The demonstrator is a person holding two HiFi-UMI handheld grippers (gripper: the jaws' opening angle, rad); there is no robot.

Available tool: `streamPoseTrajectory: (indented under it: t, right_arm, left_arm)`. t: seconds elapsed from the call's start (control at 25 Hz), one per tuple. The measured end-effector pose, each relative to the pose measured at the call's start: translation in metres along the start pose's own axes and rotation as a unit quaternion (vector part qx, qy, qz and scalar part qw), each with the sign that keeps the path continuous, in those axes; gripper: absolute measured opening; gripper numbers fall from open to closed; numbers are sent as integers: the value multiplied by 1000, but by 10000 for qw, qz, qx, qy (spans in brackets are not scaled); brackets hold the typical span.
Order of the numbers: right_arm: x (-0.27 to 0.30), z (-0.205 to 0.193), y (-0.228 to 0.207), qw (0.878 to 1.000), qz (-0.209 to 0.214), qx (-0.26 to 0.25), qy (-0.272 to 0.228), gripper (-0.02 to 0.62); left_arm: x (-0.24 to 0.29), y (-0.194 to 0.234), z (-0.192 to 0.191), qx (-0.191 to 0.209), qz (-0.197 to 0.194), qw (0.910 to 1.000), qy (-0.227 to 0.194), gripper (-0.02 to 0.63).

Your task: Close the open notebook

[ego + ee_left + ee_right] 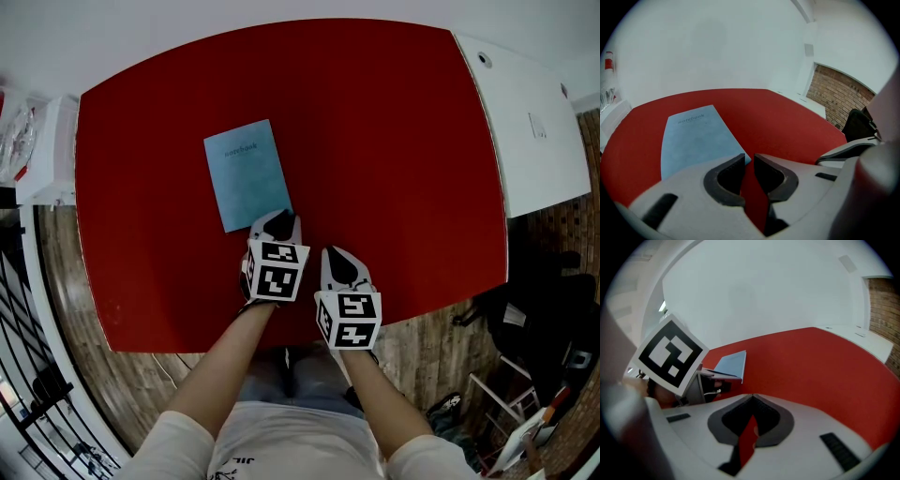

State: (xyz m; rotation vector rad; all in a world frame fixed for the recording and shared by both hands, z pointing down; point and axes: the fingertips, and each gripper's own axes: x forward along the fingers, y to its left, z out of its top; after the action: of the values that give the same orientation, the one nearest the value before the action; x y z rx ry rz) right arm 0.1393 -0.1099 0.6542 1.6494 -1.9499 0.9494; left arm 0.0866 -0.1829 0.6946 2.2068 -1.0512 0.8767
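Observation:
The light blue notebook (248,173) lies shut and flat on the red table (403,141), its cover with small print facing up. My left gripper (277,223) sits at the notebook's near right corner. In the left gripper view the notebook (693,138) lies just ahead and to the left of the left gripper (749,157), whose jaws stand a little apart with only red table showing in the gap. My right gripper (339,258) rests beside it to the right, over bare table. In the right gripper view its tips (752,397) meet, and the notebook (732,363) shows behind the left gripper's marker cube.
A white counter (525,122) borders the table on the right, and a white box (47,150) stands at the left edge. The table's near edge (281,349) runs just under my forearms. Dark clutter (525,319) lies on the wooden floor at the right.

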Motion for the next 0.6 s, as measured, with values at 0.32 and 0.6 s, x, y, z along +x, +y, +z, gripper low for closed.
streamPoseTrajectory:
  t: [0.32,0.6]
  right_arm:
    - [0,-2,1,10000,25,-8,7,3]
    - [-3,-2,-2,10000,-18,-21,8,5]
  left_arm:
    - [-2,11,1,-438,254,9987,-75,3]
    - [-5,15,3,-421,304,9986,-112,3]
